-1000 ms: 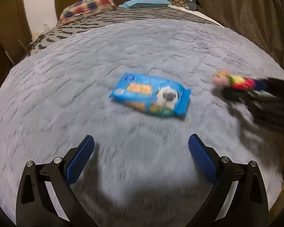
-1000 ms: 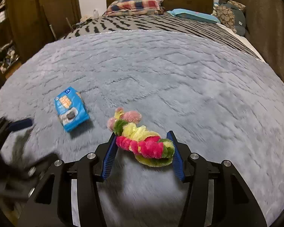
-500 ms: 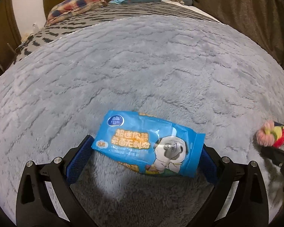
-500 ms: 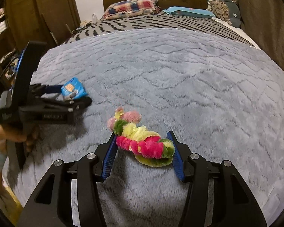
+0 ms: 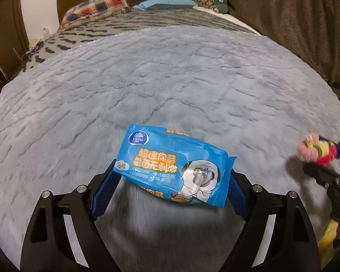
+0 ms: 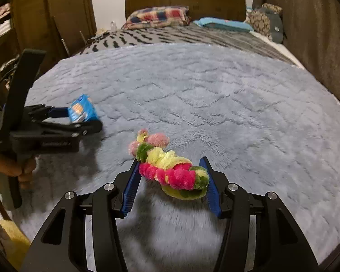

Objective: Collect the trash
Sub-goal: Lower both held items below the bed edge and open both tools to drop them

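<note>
While the left gripper (image 5: 172, 185) hung over the grey blanket (image 5: 170, 79), its jaws had just been closing, and the blue wipes packet (image 5: 172, 167) sat crosswise between them, both pads touching its short ends and the packet lifted off the fleece. Over on the right gripper (image 6: 170, 187), the jaws were clamped on the fuzzy pink, green and yellow toy (image 6: 170, 170), its far end sticking out beyond the fingertips.
</note>
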Available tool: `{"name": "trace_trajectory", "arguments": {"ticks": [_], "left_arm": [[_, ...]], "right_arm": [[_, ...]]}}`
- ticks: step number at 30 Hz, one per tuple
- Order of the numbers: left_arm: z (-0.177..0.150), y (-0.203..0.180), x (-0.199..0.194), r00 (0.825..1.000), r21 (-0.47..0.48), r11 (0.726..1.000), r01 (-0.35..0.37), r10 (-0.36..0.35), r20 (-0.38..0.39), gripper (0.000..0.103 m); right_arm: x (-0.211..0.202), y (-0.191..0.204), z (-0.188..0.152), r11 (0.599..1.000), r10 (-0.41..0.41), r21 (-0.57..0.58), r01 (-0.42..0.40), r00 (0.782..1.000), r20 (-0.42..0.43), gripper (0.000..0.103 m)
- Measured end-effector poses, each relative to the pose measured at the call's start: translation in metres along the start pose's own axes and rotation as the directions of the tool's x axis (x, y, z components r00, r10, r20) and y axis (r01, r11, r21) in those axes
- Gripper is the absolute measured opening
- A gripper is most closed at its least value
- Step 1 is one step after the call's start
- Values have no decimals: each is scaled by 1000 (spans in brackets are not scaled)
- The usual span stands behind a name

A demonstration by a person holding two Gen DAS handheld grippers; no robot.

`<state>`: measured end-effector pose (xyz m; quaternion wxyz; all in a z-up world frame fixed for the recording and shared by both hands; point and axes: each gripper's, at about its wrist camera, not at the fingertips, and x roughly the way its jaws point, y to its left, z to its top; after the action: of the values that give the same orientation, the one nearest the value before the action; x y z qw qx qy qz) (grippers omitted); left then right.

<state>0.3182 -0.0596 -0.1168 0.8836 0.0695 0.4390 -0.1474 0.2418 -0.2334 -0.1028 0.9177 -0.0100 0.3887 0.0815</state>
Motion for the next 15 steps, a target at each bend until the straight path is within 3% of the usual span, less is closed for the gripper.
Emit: {"name": "trace_trajectory", "arguments": {"ticks": [15], "left_arm": [[-107,-30,-142,987,26,1000,6,-10,159,81]], "right_arm": [[-107,44,-59,998,27,-54,-21,993,113,53]]}}
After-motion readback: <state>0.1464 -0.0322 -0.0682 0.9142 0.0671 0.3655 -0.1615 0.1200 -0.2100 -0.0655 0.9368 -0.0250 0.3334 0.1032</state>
